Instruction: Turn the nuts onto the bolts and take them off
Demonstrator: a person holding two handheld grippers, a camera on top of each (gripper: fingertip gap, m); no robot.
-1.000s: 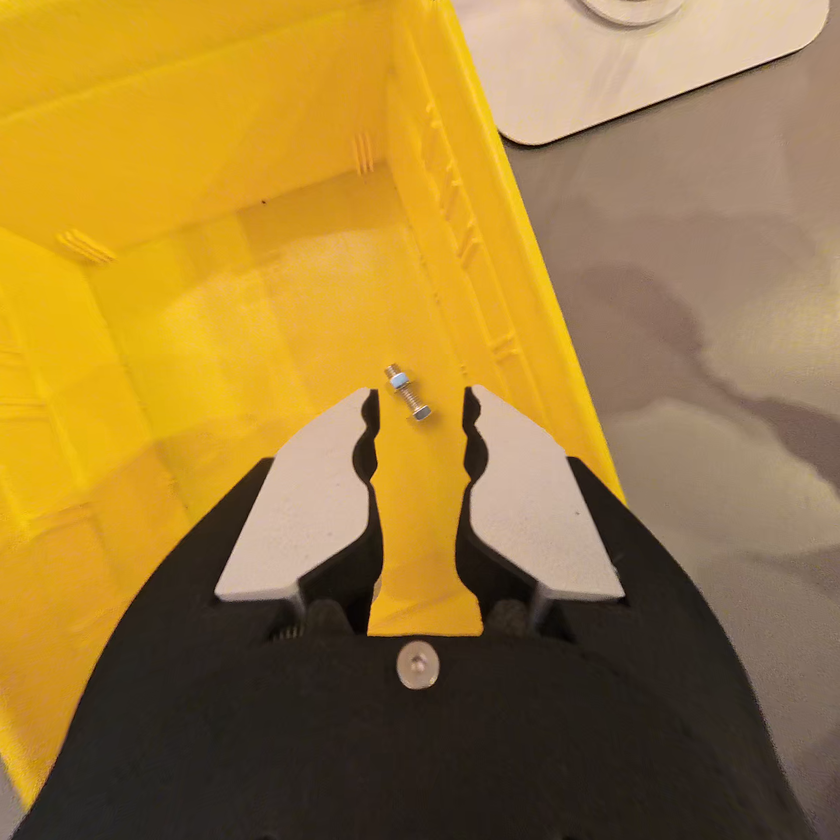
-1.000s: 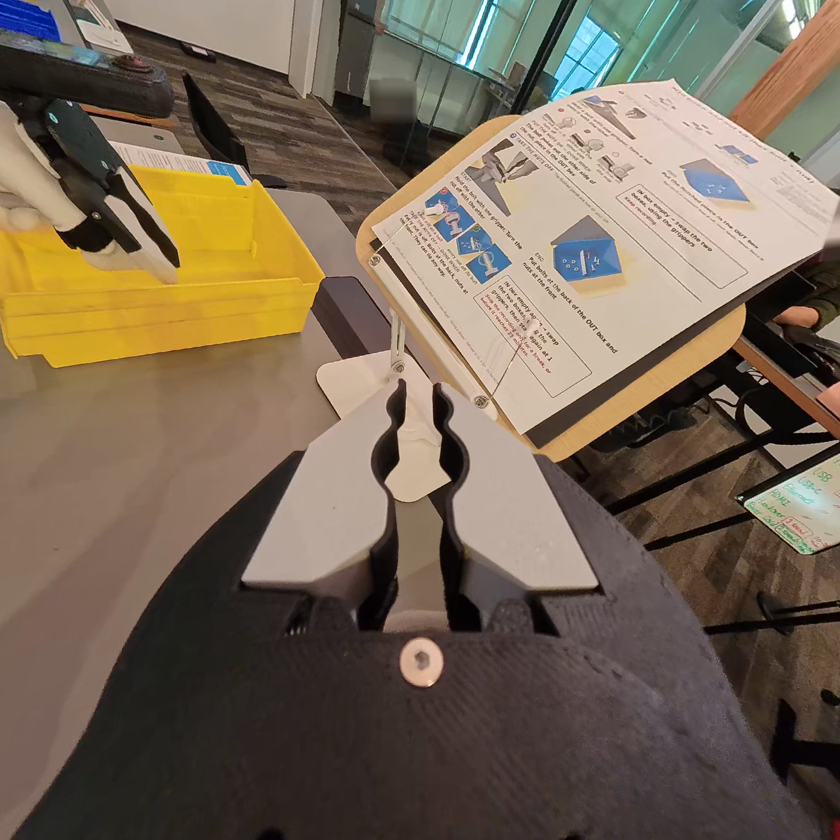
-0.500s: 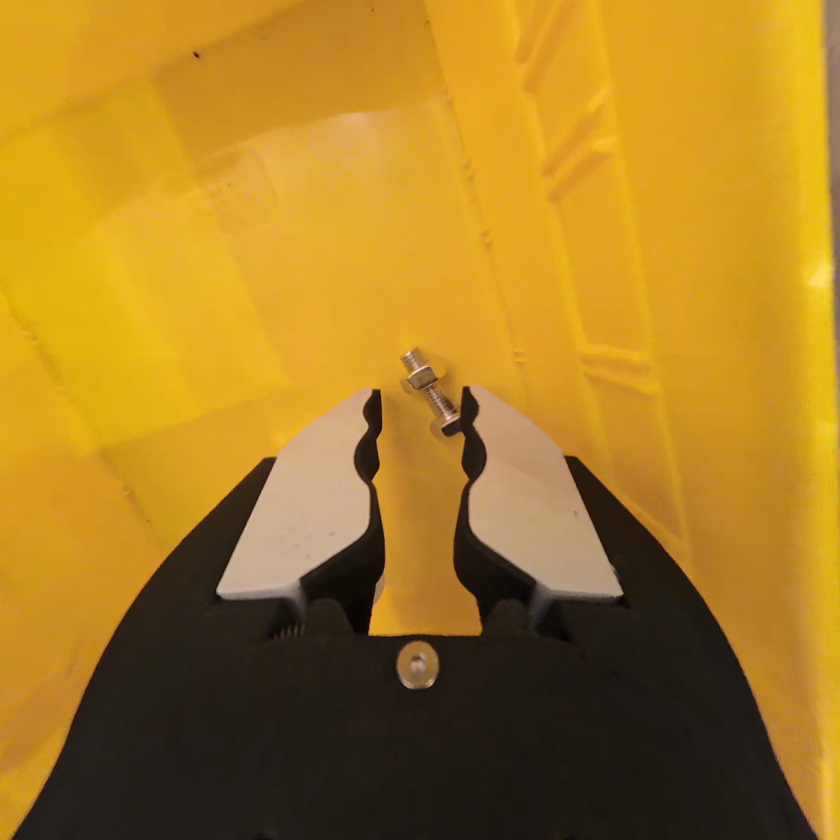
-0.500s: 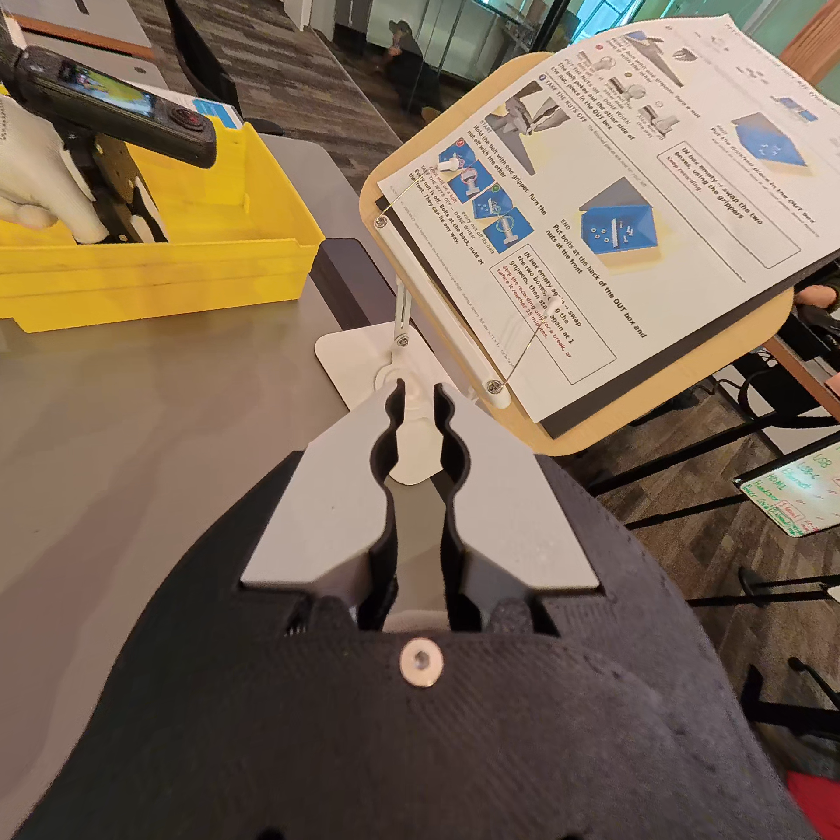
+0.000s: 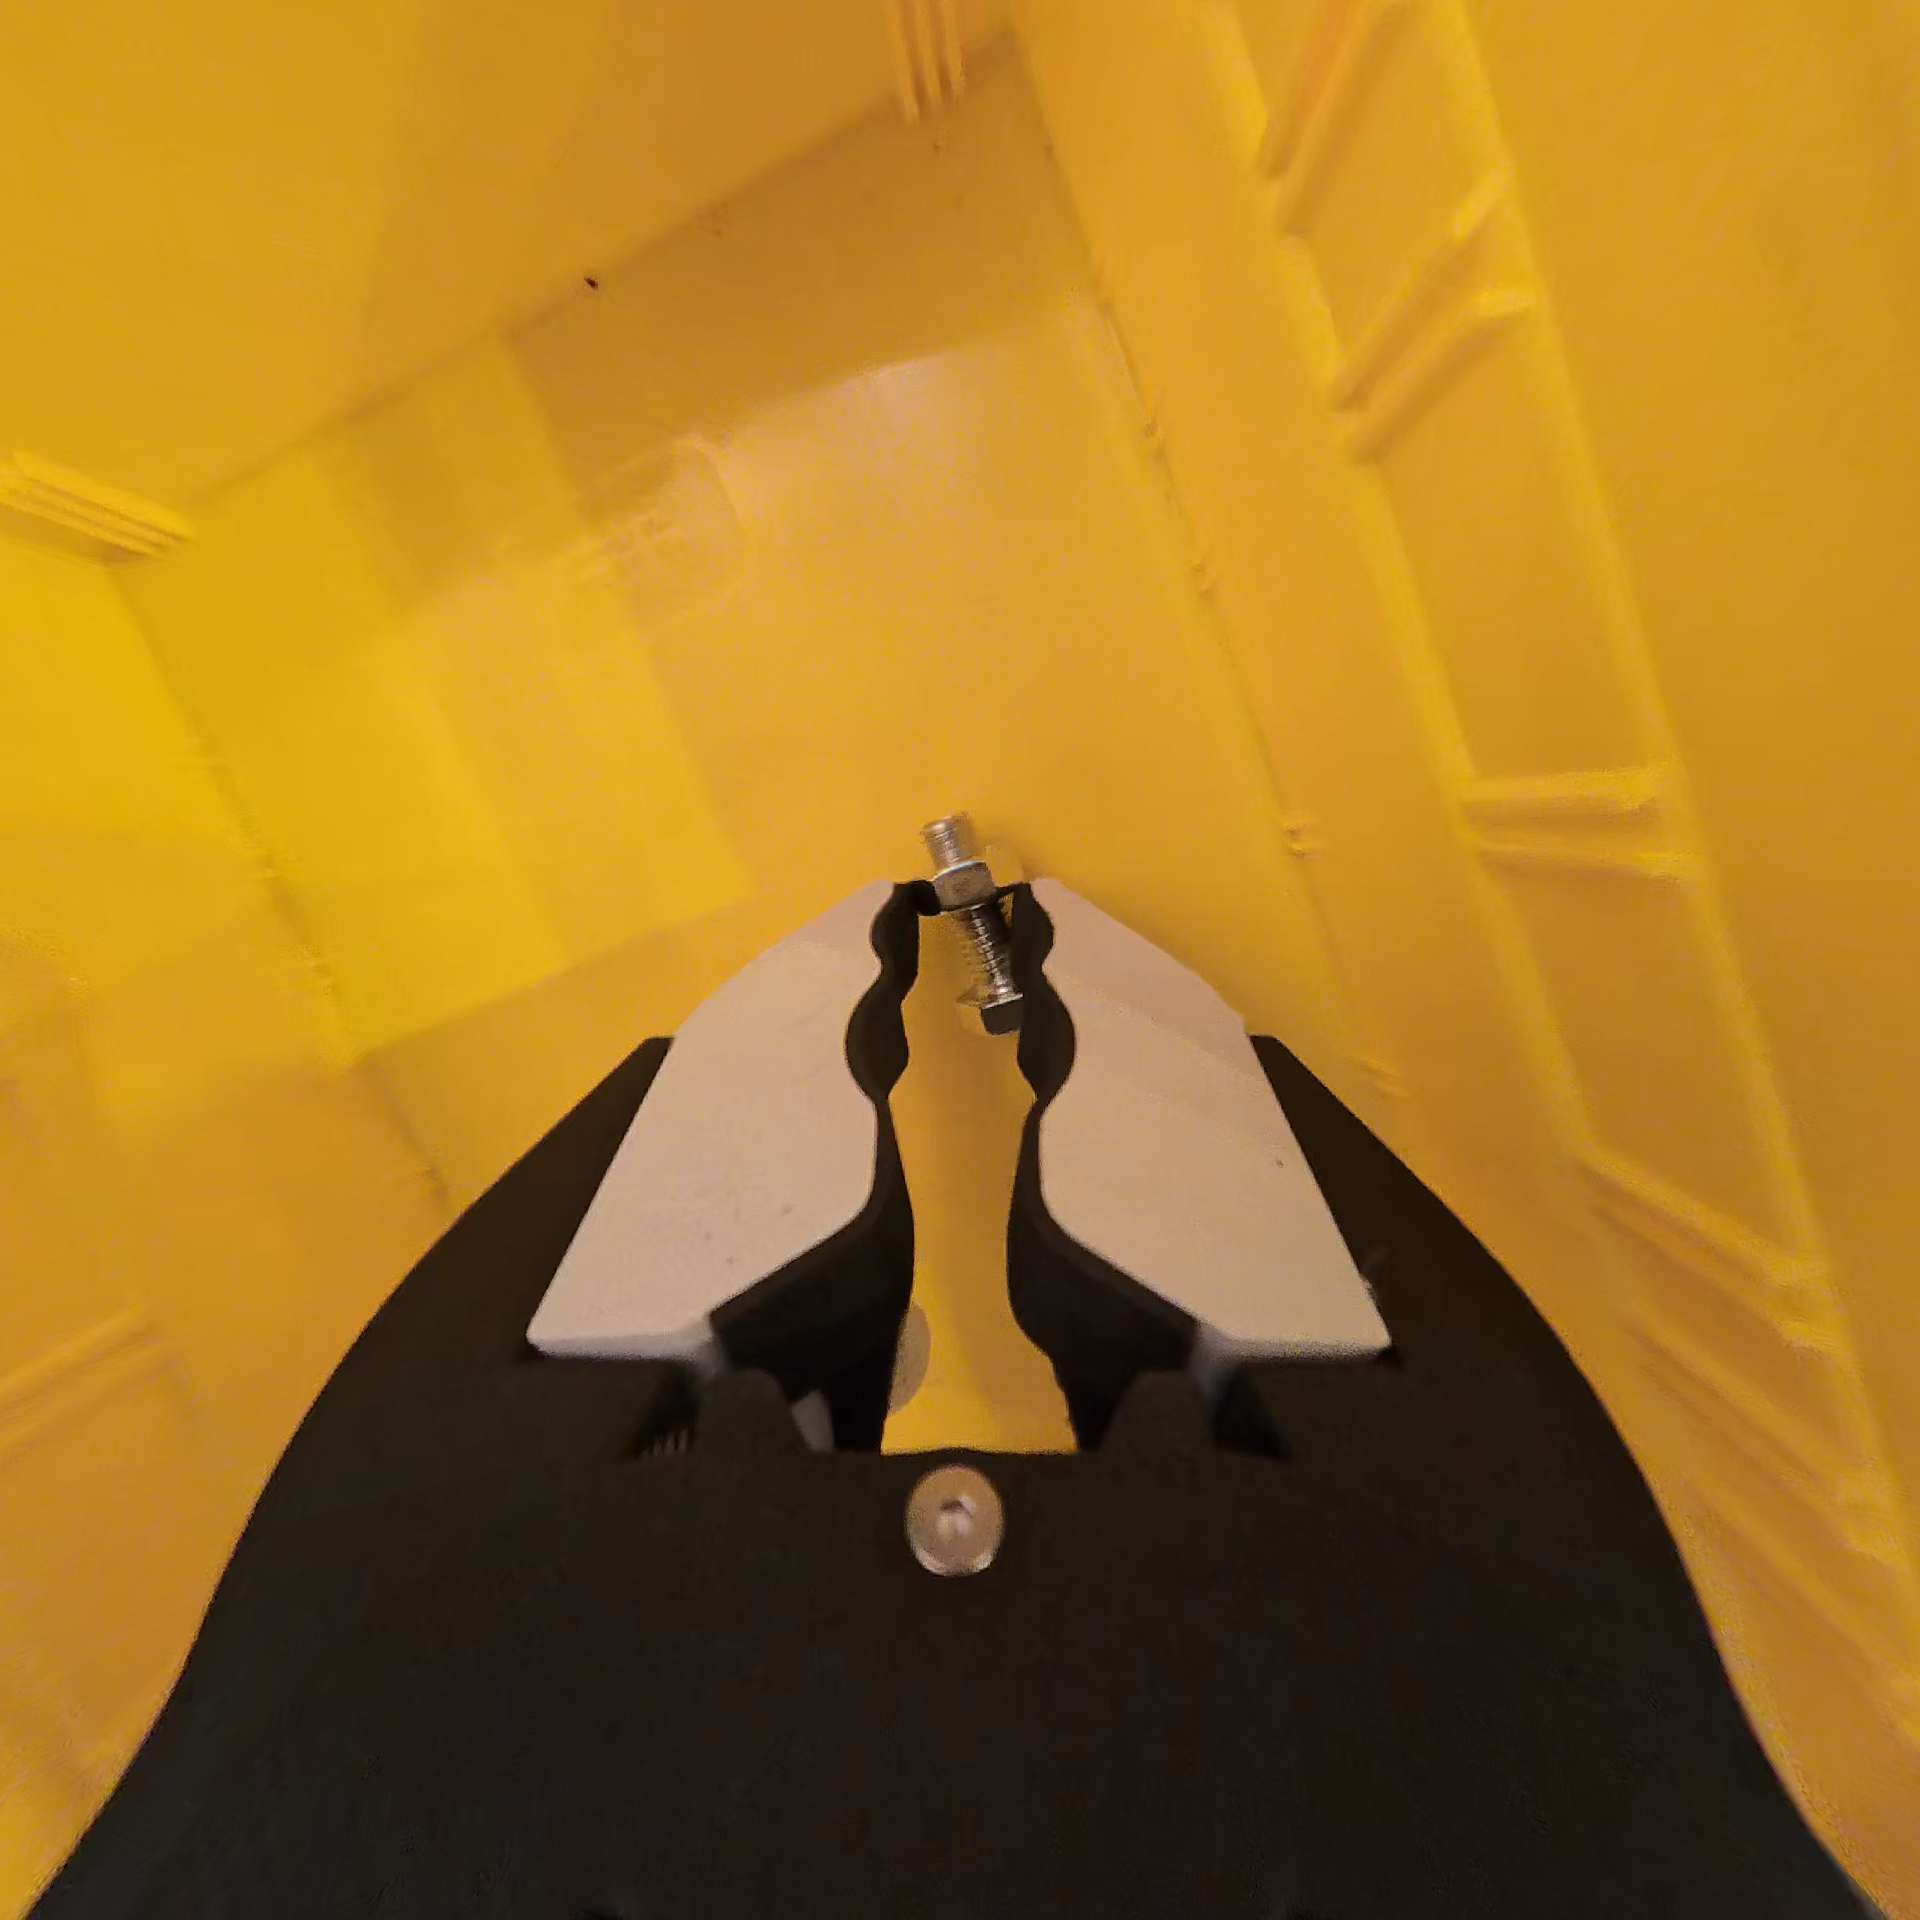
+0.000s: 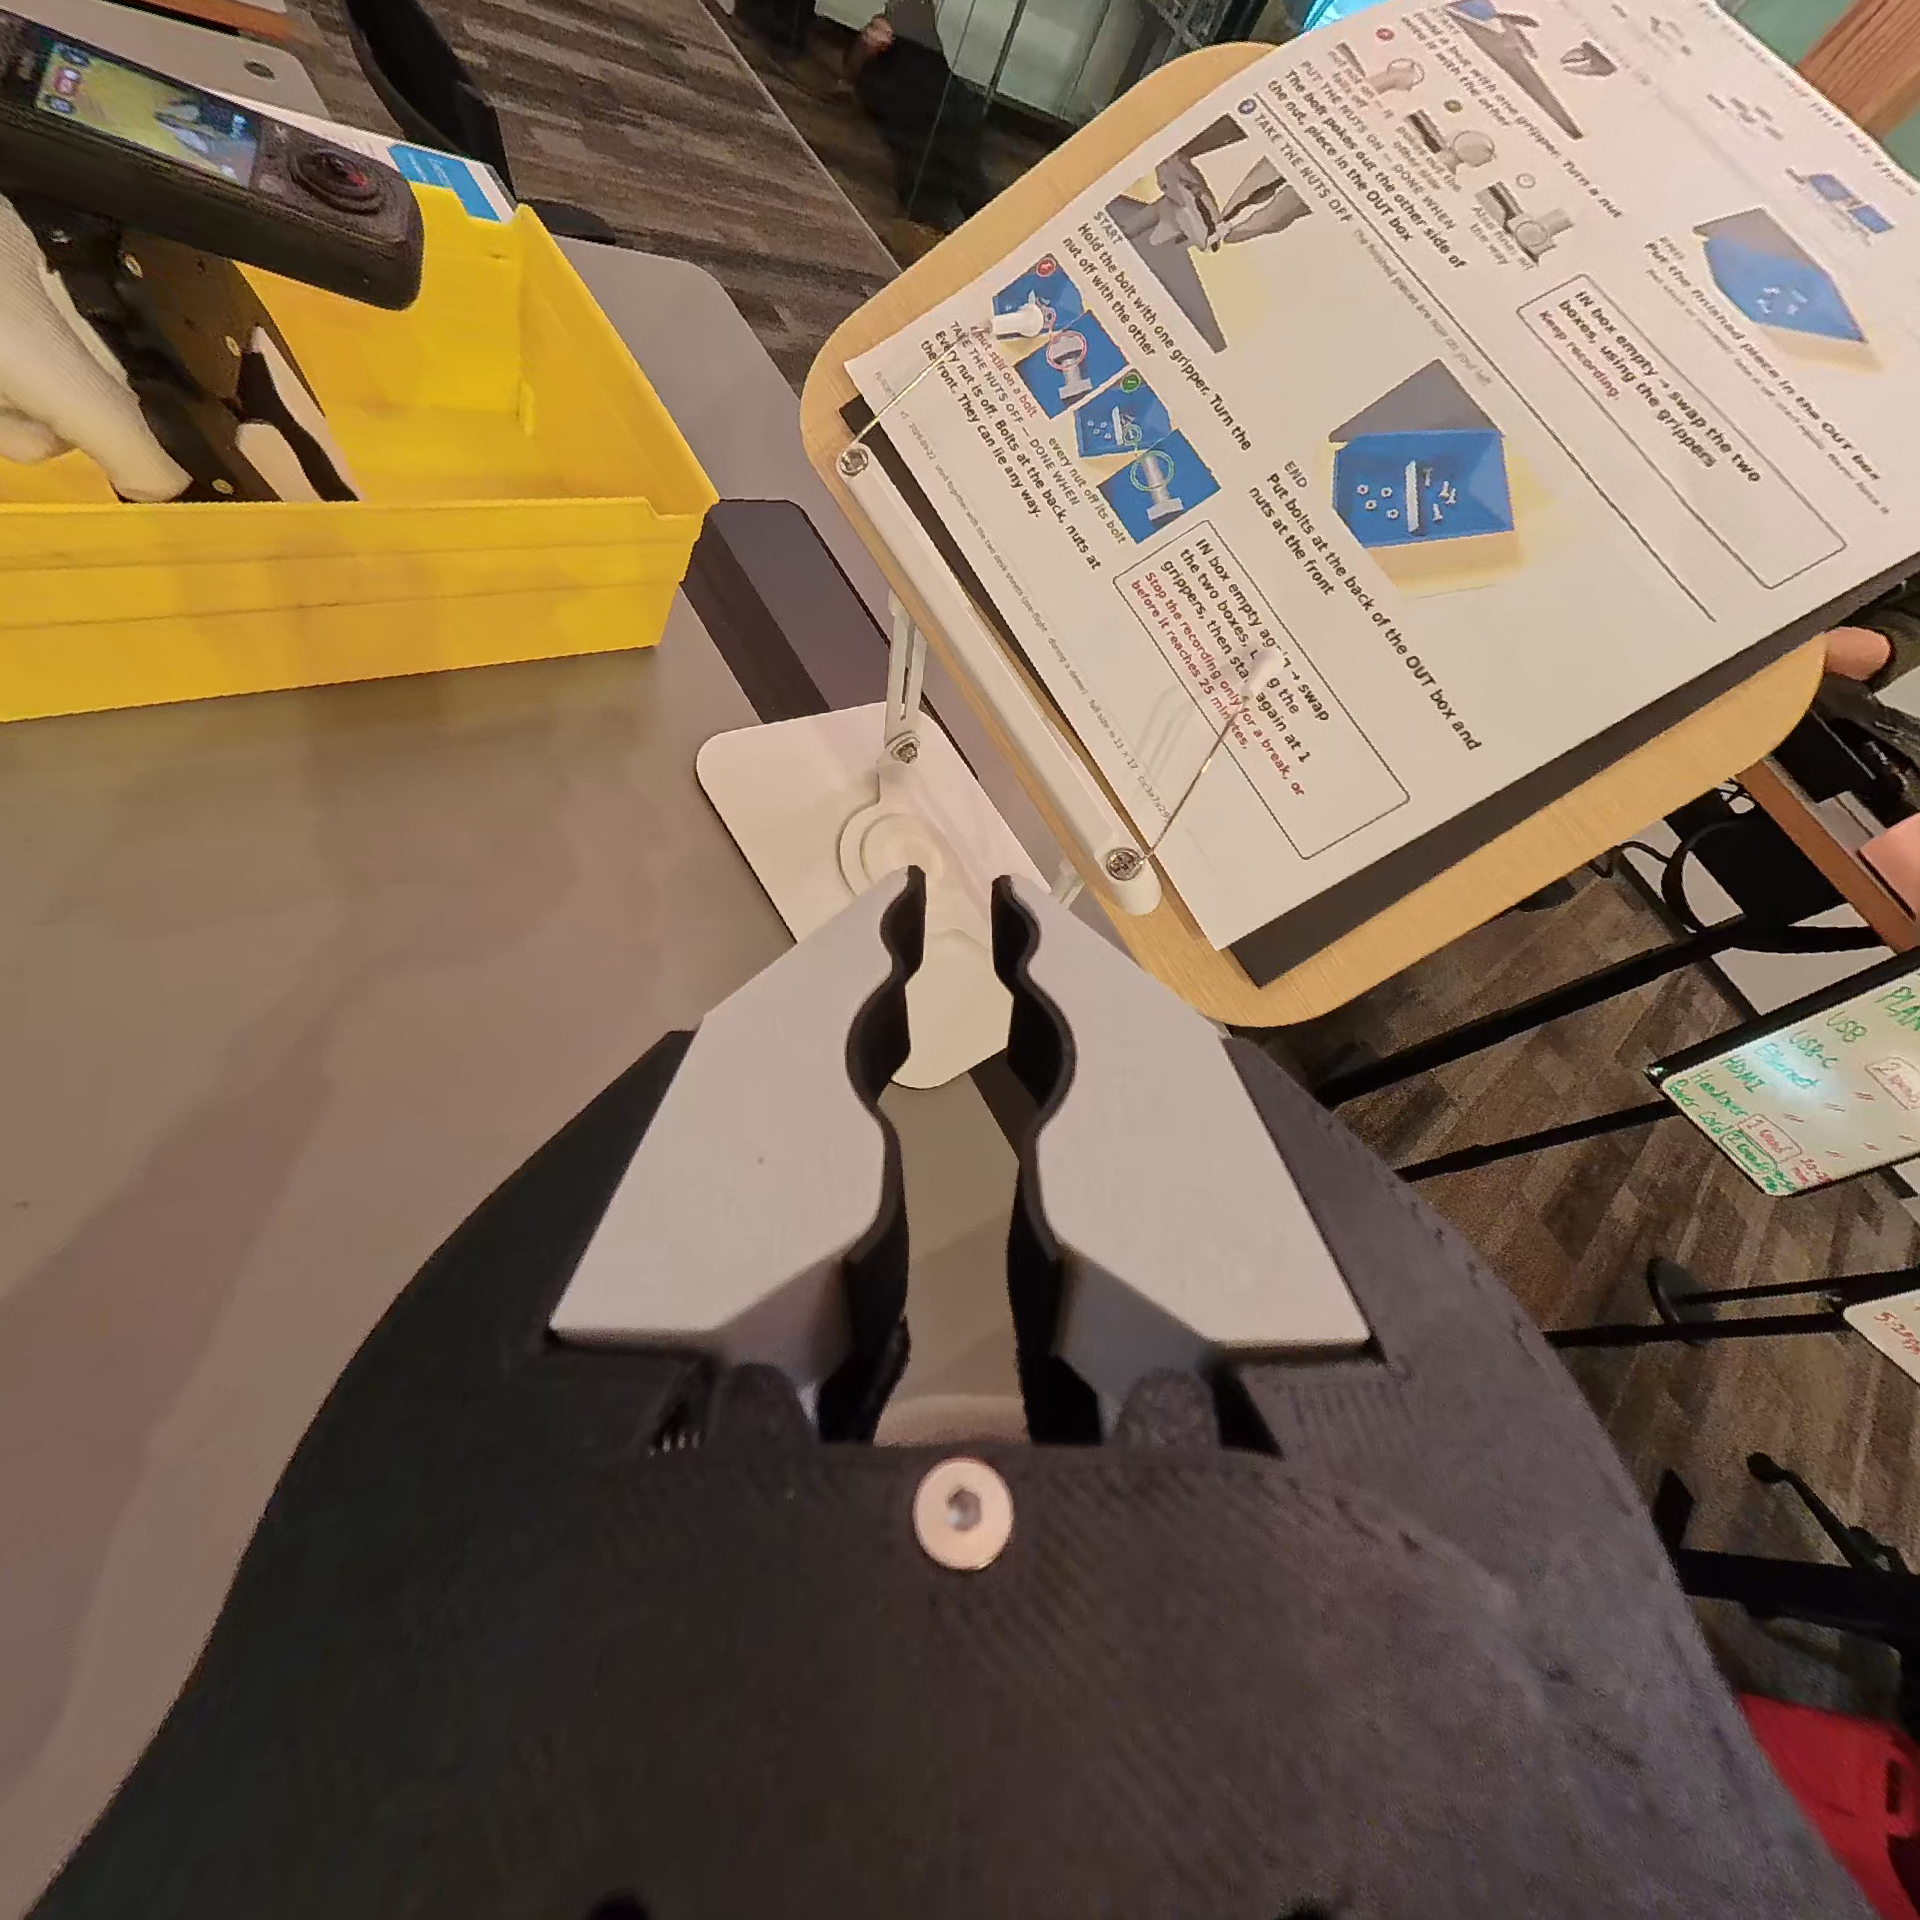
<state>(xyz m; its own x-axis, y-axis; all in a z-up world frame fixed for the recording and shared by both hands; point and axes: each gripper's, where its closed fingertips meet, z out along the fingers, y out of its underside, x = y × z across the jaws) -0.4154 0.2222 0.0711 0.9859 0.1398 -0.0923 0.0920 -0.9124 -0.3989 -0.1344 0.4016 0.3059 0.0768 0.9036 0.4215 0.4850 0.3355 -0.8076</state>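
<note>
Spreading across the room's near side is one grey table (image 6: 312,987), bearing one yellow bin (image 6: 436,582) far left and one stand (image 6: 1403,810) with a printed sheet to the right. Two grippers: the right gripper (image 6: 951,894) hovers over the table, narrowly parted and empty; the left gripper (image 5: 971,896) reaches into the bin, tips pinching one nut (image 5: 964,883) threaded on one bolt (image 5: 982,951) near the bin's right wall.

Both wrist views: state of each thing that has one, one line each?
left gripper: inside the yellow bin, fingertips closed on the nut
nut: threaded on the bolt, near its tip
bolt: lying on the bin floor, head toward camera
yellow bin: upright on the table
right gripper: open, empty, above the table
</note>
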